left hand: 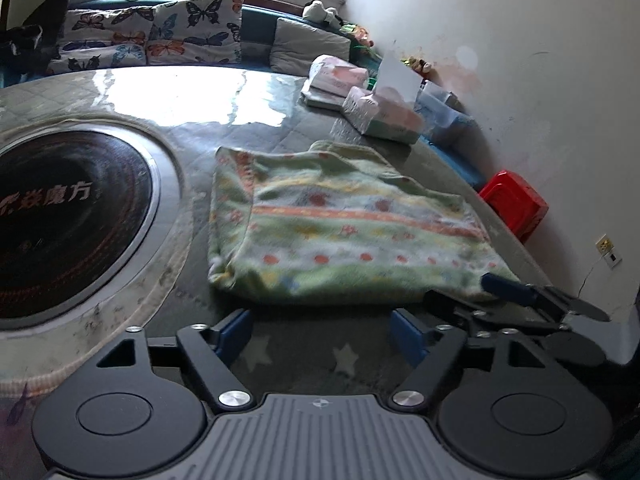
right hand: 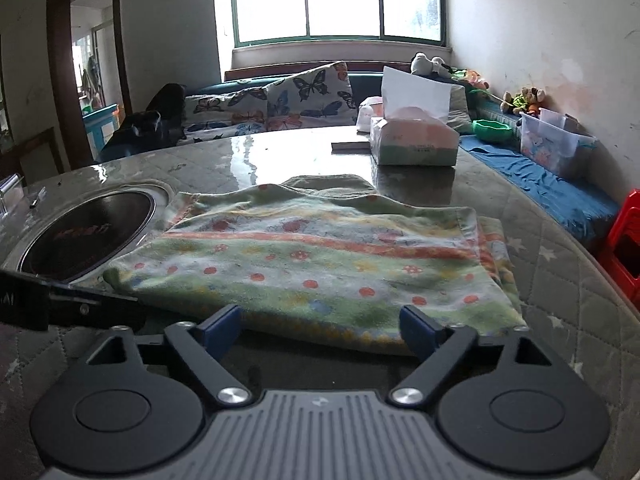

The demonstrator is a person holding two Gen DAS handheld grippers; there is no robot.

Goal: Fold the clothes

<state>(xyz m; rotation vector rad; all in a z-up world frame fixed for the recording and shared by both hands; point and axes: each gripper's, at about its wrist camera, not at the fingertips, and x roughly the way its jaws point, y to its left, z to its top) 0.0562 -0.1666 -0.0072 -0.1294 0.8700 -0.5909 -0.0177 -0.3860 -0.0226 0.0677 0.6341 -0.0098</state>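
A folded green garment (left hand: 340, 232) with orange stripes and red dots lies flat on the round quilted table (left hand: 256, 128). In the left wrist view my left gripper (left hand: 320, 330) stands open just short of the garment's near edge, nothing between its blue pads. At the garment's near right corner one blue finger (left hand: 506, 286) of the right gripper shows. In the right wrist view my right gripper (right hand: 320, 330) is open wide, and the garment (right hand: 320, 256) reaches with its near hem between the fingertips without touching the pads. A black part of the left gripper (right hand: 60, 300) shows at the left.
A black round hob (left hand: 60, 224) is sunk into the table left of the garment. Tissue packs (right hand: 412, 140) stand behind it. A red stool (left hand: 516, 204) and a clear plastic box (right hand: 552, 144) on a blue-covered bench sit by the right wall. Butterfly cushions (right hand: 304, 96) line the back.
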